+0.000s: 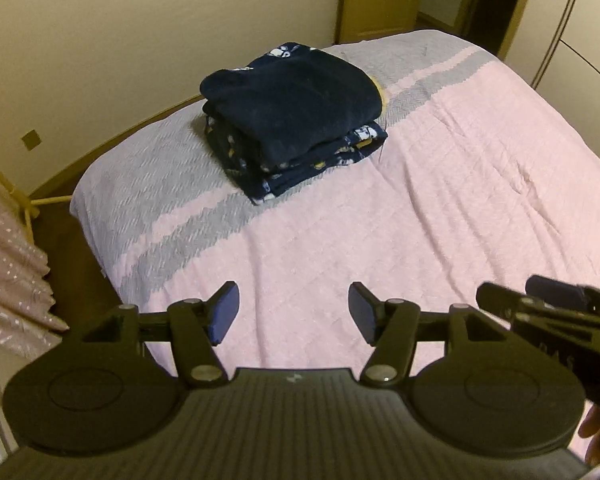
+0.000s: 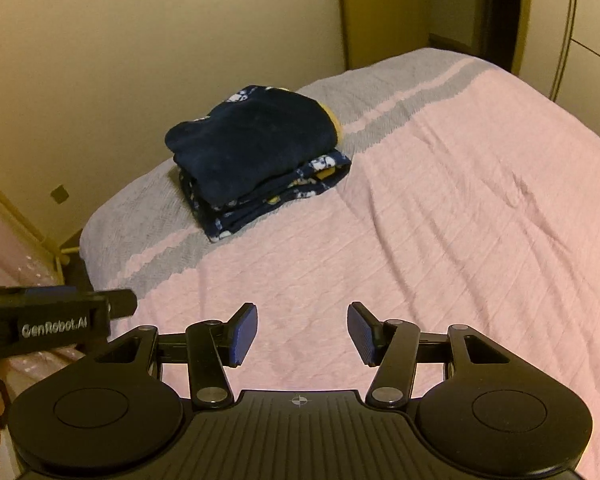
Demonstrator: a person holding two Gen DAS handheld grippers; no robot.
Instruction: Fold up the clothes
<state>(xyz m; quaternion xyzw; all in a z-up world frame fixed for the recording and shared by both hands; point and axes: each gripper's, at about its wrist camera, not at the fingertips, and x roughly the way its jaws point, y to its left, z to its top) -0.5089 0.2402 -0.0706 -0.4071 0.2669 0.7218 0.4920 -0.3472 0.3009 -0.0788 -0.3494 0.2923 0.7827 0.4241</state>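
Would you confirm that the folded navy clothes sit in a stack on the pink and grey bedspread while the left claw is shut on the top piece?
Not quite: the left claw is open and empty, hanging over bare bedspread short of the folded navy clothes, as the left wrist view shows. The stack does sit on the pink and grey bedspread.
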